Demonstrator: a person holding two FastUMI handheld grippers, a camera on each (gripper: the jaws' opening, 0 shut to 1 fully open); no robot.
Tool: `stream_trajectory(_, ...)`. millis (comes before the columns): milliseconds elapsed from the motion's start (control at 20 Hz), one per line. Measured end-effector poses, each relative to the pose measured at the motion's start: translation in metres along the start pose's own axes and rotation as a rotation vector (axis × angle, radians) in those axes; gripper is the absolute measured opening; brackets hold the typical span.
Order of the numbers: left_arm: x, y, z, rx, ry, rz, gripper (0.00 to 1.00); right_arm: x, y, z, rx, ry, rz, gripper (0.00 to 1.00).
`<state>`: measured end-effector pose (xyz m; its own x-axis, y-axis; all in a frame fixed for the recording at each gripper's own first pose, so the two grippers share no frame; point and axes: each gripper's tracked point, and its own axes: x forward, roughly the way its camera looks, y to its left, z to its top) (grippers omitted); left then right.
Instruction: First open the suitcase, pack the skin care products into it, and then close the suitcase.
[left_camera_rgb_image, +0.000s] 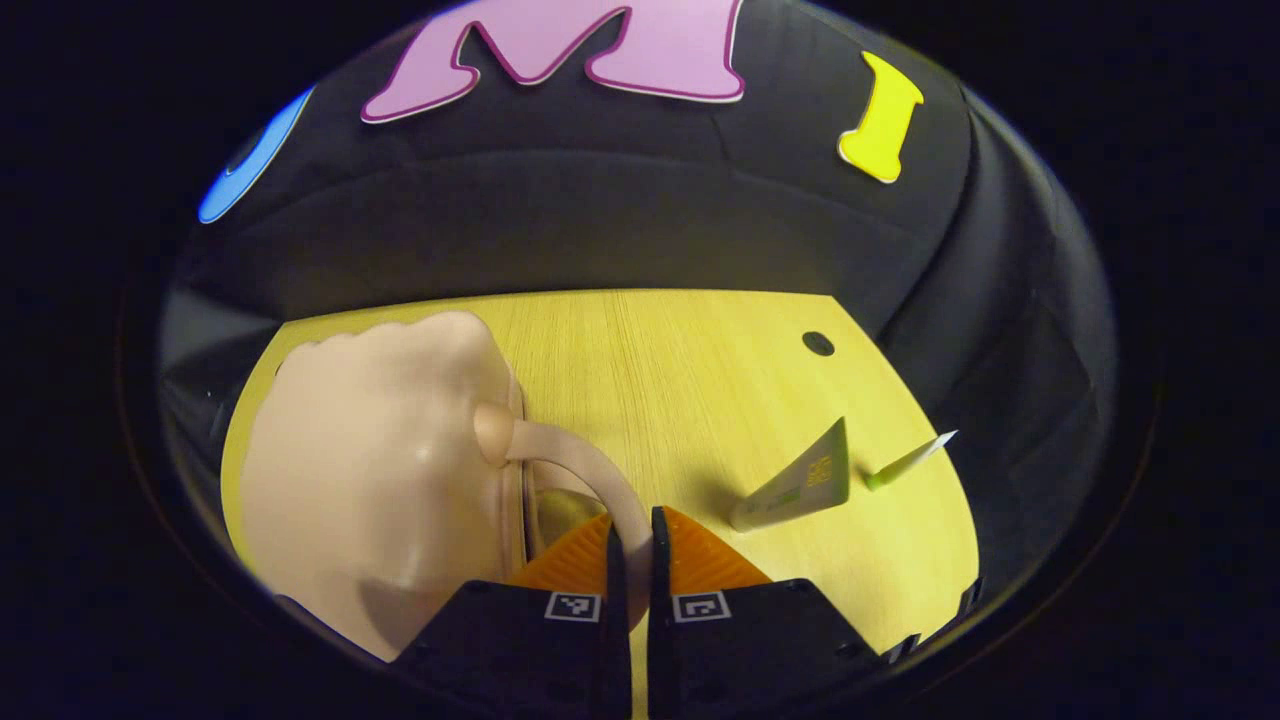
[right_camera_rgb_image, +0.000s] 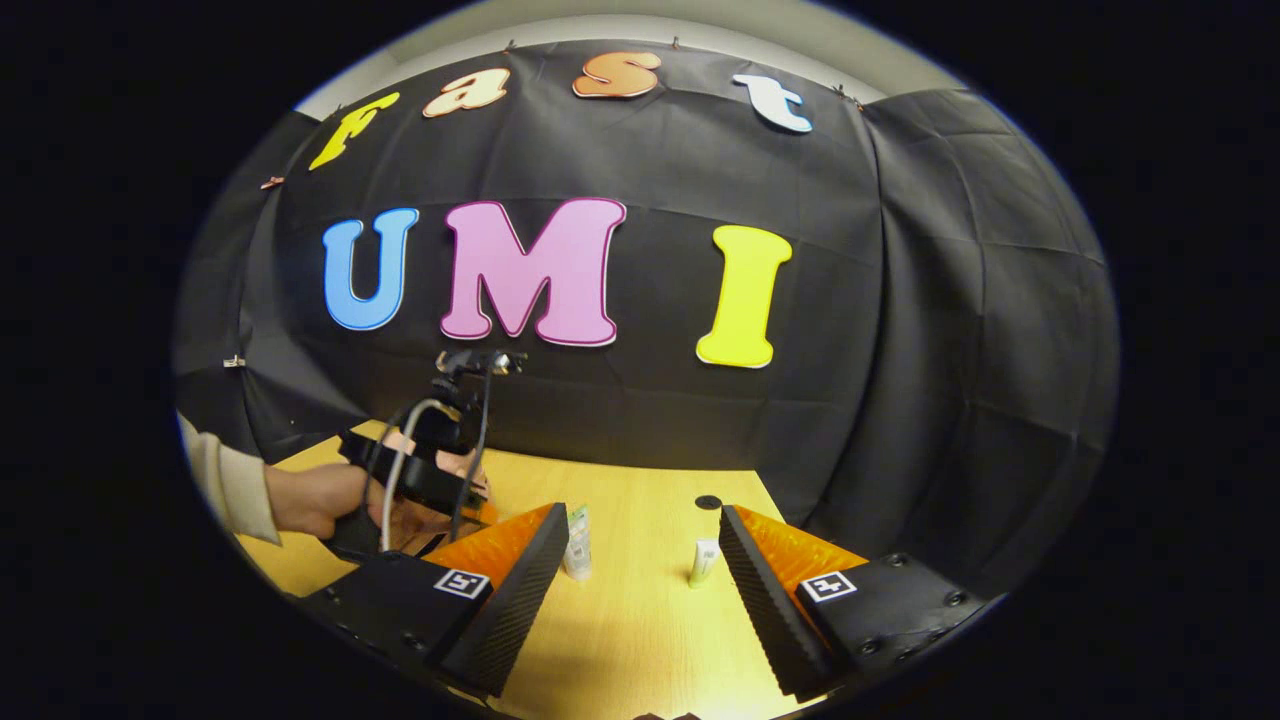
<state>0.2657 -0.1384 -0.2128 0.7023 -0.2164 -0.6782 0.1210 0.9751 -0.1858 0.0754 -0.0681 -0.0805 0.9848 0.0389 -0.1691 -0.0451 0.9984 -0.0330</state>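
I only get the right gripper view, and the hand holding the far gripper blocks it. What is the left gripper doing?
Observer: The left gripper is shut on the suitcase handle, with both fingers pressing it.
Operator: Is the case open yet?
Observer: No, the suitcase looks closed, resting on the table.
Operator: Anything packed?
Observer: The large tube and the small tube both lie on the table, apart from the case.
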Motion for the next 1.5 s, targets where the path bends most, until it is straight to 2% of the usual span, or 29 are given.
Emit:
stream_trajectory(100,-0.059,0.026,0.048,0.03,-0.081,0.003,0.11,0.001,0.02,0.009,-0.028,-0.024,0.01,0.96)
stream_trajectory(250,-0.105,0.071,0.085,-0.047,-0.121,-0.033,0.12,-0.007,0.044,0.025,-0.012,-0.045,0.009,0.96)
stream_trajectory(350,-0.129,0.11,0.104,-0.06,-0.153,-0.039,0.12,-0.014,0.051,0.039,-0.02,-0.07,-0.003,0.96)
stream_trajectory(450,-0.153,0.168,0.114,-0.016,-0.162,0.007,0.11,-0.018,0.059,0.044,-0.031,-0.081,-0.008,0.96)
stream_trajectory(550,-0.176,0.252,0.114,0.043,-0.155,0.088,0.12,-0.019,0.068,0.037,-0.033,-0.054,-0.017,0.96)
stream_trajectory(650,-0.181,0.331,0.108,0.056,-0.161,0.164,0.11,-0.018,0.08,0.025,-0.013,-0.003,-0.035,0.96)
stream_trajectory(750,-0.178,0.404,0.091,0.031,-0.169,0.229,0.11,-0.017,0.089,0.013,-0.017,0.035,-0.065,0.96)
stream_trajectory(850,-0.165,0.468,0.068,-0.012,-0.177,0.254,0.11,-0.018,0.093,0.007,-0.02,0.044,-0.108,0.96)
stream_trajectory(950,-0.136,0.521,0.031,-0.088,-0.144,0.237,0.1,-0.018,0.098,-0.007,-0.011,0.074,-0.136,0.96)
stream_trajectory(1100,-0.086,0.564,-0.018,-0.22,-0.092,0.187,0.1,-0.022,0.108,-0.032,-0.013,0.135,-0.144,0.96)
stream_trajectory(1300,-0.046,0.586,-0.059,-0.32,-0.048,0.195,0.1,-0.025,0.099,-0.036,-0.035,0.131,-0.181,0.96)
stream_trajectory(1400,-0.05,0.603,-0.063,-0.315,-0.052,0.272,0.14,-0.024,0.092,-0.027,-0.04,0.107,-0.201,0.96)
stream_trajectory(1450,-0.054,0.607,-0.058,-0.298,-0.072,0.285,0.22,-0.023,0.088,-0.022,-0.051,0.092,-0.209,0.96)
stream_trajectory(1500,-0.072,0.602,-0.054,-0.28,-0.086,0.304,0.47,-0.024,0.082,-0.017,-0.061,0.076,-0.218,0.96)
